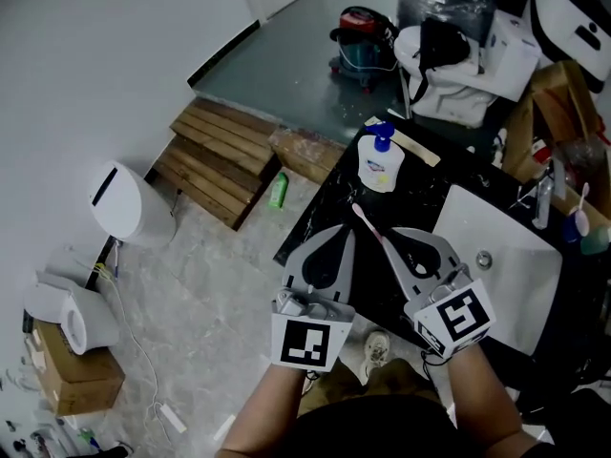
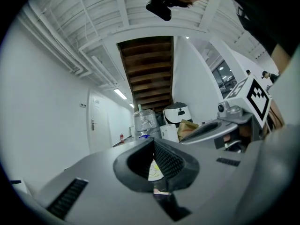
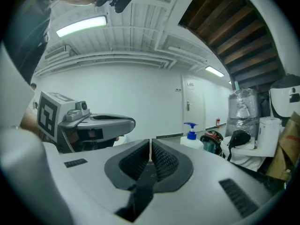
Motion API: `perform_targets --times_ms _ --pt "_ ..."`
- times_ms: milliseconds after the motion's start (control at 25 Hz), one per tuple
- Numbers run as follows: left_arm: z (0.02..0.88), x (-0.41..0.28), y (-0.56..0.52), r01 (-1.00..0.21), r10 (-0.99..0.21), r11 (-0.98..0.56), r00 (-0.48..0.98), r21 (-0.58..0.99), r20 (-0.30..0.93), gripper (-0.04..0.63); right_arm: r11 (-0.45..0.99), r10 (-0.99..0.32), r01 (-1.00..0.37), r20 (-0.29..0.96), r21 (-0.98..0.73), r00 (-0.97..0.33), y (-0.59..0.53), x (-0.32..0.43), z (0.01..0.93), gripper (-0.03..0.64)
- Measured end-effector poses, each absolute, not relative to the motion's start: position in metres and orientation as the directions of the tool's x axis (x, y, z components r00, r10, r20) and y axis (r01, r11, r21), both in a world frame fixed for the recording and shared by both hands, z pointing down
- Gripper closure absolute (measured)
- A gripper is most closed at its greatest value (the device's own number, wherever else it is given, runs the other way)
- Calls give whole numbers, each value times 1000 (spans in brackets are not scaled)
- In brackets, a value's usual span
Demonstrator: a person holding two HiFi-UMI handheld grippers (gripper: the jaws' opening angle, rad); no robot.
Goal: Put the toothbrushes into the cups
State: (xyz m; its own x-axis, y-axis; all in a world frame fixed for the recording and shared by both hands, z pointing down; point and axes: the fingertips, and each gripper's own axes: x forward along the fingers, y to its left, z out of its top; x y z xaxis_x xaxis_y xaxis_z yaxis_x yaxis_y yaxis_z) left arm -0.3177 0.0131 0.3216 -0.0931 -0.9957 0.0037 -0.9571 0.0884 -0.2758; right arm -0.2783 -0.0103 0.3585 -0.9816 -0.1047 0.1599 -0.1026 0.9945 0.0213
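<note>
A pink-and-white toothbrush (image 1: 370,227) lies slanted on the black counter (image 1: 320,208), between the tips of my two grippers. My left gripper (image 1: 349,229) sits just left of its head, my right gripper (image 1: 395,231) just right of its handle. Whether either one touches it is unclear. In the left gripper view the left gripper (image 2: 154,172) shows only a thin slit between its jaws. In the right gripper view the right gripper (image 3: 150,156) has its pads pressed together with nothing showing between them. A cup (image 1: 596,240) stands at the far right behind the sink, with another toothbrush (image 1: 582,210) beside it.
A white soap bottle with a blue pump (image 1: 380,160) stands on the counter just beyond the grippers. The white sink (image 1: 496,256) with its tap (image 1: 544,198) lies to the right. The counter's left edge drops to the floor, where a green bottle (image 1: 278,191) lies.
</note>
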Motion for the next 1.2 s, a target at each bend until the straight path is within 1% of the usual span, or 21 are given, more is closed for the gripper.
perform_targets --times_ms 160,400,640,800,920,1040,1200 --pt "337 -335 -3 -960 -999 27 -36 -277 26 591 995 -90 -99 282 -19 -955 -20 -298 385 581" --pt "366 -354 -23 -968 -997 -54 41 -243 58 591 984 -137 -175 510 -27 -849 -44 -314 431 581" --pt "389 -357 -42 -968 -989 -141 129 -208 68 591 988 -43 -133 668 -84 -743 -39 -327 470 580" --pt "395 -359 -46 -969 -984 -175 166 -175 70 591 980 -59 -180 751 -81 -658 -40 -324 488 566" --pt "399 -362 -49 -967 -979 -201 192 -158 66 591 977 -74 -206 806 -60 -587 -44 -323 502 515" --pt "404 -365 -51 -964 -974 -223 215 -148 69 591 977 -68 -210 850 -50 -522 -45 -324 514 515" --pt "411 -368 -55 -960 -968 -247 240 -131 70 591 977 -28 -203 895 -71 -446 -43 -325 528 515"
